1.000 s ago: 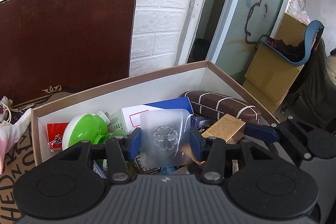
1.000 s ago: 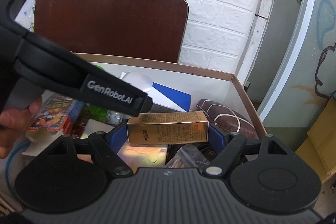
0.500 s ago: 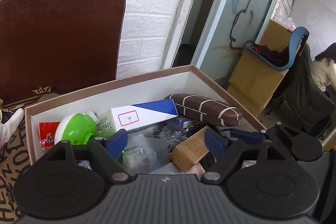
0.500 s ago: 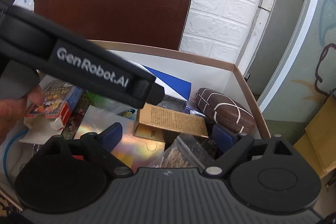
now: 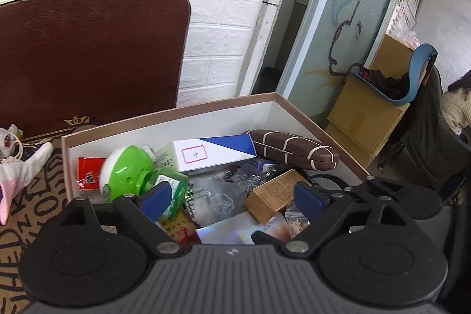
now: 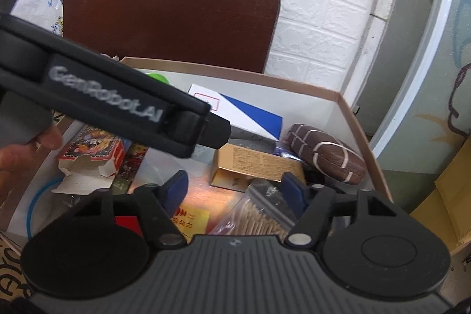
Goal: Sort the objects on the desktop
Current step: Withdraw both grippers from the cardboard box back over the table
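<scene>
A cardboard box [image 5: 206, 111] holds many small objects. My left gripper [image 5: 232, 199] is open and empty above it. Below it lie a clear plastic packet [image 5: 215, 196] and a gold carton [image 5: 275, 194]. My right gripper [image 6: 235, 189] is open and empty above the same box [image 6: 347, 114]. The gold carton [image 6: 259, 167] lies just beyond its fingertips. A brown striped case [image 5: 294, 149] lies at the box's far right, also in the right wrist view [image 6: 326, 158]. A white and blue carton [image 5: 212, 152] and a green round gadget [image 5: 126, 169] lie further back.
The left gripper's black body [image 6: 117, 108] crosses the right wrist view. A red card box [image 6: 91, 152] and a bag of sticks [image 6: 259, 217] lie in the box. A dark brown board [image 5: 88, 58] leans on the white brick wall. Cardboard cartons [image 5: 365, 114] stand at the right.
Both grippers opened. The left let go of the clear packet and the right let go of the gold carton; both now lie in the box. Both grippers have drawn back and up.
</scene>
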`<control>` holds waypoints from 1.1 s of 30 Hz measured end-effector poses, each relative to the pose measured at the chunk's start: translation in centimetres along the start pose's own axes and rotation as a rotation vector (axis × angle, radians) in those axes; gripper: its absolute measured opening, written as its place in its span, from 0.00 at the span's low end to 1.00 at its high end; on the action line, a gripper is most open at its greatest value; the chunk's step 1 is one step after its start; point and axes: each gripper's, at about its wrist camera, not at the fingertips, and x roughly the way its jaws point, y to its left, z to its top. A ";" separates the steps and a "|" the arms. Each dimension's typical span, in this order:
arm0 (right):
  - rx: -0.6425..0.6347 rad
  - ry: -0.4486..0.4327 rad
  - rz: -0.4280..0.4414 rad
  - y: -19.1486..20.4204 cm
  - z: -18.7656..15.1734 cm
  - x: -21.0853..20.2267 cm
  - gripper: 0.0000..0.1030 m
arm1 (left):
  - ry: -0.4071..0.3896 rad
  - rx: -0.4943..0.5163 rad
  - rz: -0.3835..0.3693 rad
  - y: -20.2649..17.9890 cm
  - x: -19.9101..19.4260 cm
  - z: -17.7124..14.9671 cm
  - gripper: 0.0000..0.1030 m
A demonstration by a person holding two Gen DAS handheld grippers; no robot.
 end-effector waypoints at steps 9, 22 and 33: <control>0.064 -0.028 -0.018 0.0 -0.4 -0.9 0.72 | -0.025 -0.003 0.025 0.2 -2.2 -0.5 0.92; 0.056 -0.125 -0.013 2.9 -1.5 -6.6 0.89 | -0.070 0.051 0.132 -0.8 -7.2 -3.5 0.94; 0.059 -0.142 0.003 6.3 -3.1 -9.7 0.89 | -0.080 0.084 0.194 -0.8 -11.2 -6.8 0.94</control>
